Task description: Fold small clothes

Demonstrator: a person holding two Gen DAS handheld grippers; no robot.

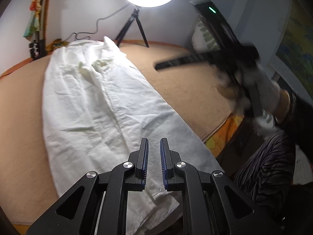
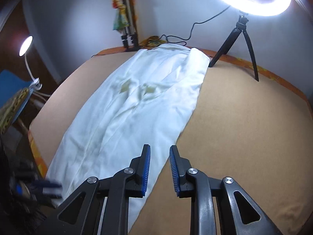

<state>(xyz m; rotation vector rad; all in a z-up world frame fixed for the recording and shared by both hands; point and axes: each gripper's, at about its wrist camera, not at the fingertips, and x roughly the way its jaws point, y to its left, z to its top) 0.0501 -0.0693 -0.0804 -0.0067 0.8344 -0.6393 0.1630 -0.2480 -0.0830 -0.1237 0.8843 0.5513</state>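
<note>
Here, the white garment (image 2: 125, 113) lies lengthwise on the tan table (image 2: 244, 127); over its near hem the left gripper (image 1: 154, 164) and right gripper (image 2: 160, 170) hover, jaws apart, empty.

Tan-covered bed (image 2: 244, 127) carries 1 white garment (image 2: 137, 107), seemingly trousers, and a tripod (image 2: 242, 39).

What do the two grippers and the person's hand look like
Both the left gripper and right gripper are matte black linkages with round silver pivot screws and fingers lined with ribbed blue pads. In the left view, the right hand wears a white glove, blurred, above a dark sleeve.
</note>
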